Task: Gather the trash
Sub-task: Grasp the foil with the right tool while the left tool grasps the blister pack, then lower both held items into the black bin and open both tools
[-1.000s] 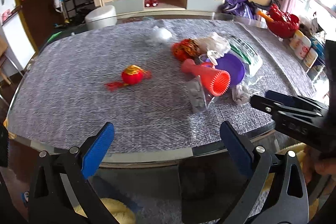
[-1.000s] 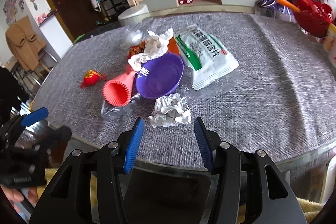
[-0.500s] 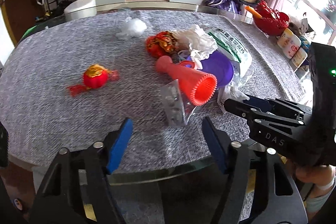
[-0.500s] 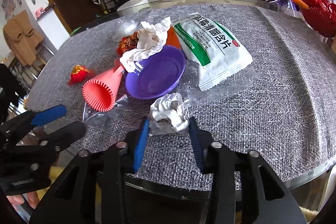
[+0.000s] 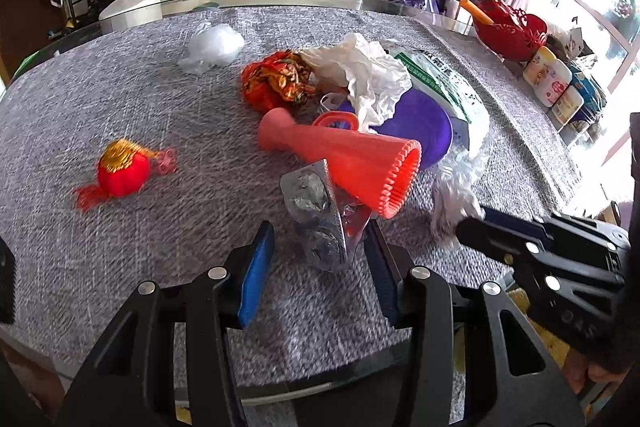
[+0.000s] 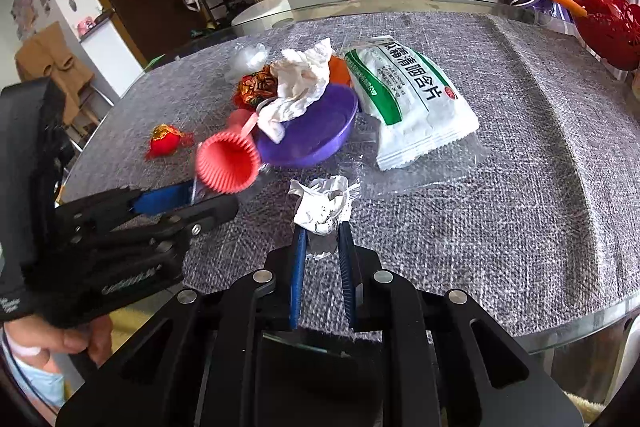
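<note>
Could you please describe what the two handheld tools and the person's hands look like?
Both the left tool and the right tool are matte black plastic clamps with silver rivets, triangular cut-outs and blue pads on the fingers. White lettering marks their sides. The bare left hand shows a bandaged finger.

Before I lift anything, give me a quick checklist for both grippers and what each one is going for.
1. Right gripper closed on the crumpled paper ball: ok; the near edge sits between the pads.
2. Paper ball free of the purple bowl: ok.
3. Left gripper straddling the clear plastic wrapper: ok, jaws not closed.
4. Wrapper free of the red cone: not ok; the cone lies on it.
5. Grippers apart: ok.
6. Trash container in view: not ok.
</note>
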A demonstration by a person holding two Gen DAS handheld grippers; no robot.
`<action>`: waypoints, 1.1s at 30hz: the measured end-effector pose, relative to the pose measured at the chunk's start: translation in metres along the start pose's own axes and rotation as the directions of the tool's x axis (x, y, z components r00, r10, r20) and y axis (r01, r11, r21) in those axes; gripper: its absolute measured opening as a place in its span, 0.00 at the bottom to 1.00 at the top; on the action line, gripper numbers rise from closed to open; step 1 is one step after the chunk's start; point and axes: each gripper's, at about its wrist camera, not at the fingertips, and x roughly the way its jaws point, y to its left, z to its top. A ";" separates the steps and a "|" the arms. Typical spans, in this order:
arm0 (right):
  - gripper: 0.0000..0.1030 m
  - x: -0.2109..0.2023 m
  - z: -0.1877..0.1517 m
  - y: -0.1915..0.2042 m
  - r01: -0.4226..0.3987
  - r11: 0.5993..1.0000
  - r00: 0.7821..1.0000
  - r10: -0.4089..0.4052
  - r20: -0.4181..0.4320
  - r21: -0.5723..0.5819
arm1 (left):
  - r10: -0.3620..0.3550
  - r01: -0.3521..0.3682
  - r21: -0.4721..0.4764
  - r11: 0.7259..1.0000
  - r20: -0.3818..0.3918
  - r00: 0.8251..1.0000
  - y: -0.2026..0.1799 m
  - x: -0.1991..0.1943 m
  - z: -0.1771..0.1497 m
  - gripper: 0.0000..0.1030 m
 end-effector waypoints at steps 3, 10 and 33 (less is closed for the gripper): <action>0.16 -0.006 -0.001 -0.003 0.006 1.000 1.000 -0.006 0.006 0.005 | -0.005 0.005 -0.005 1.000 -0.003 1.000 -0.002 0.005 0.003 0.49; 0.16 -0.023 -0.003 -0.004 0.017 1.000 0.999 -0.017 0.032 0.008 | -0.026 0.026 0.023 0.999 -0.007 1.000 -0.012 0.005 0.001 0.31; 0.16 -0.064 -0.072 0.001 0.012 1.000 1.000 -0.012 0.009 0.008 | -0.007 0.008 0.027 1.000 -0.019 1.000 -0.033 -0.074 -0.090 0.31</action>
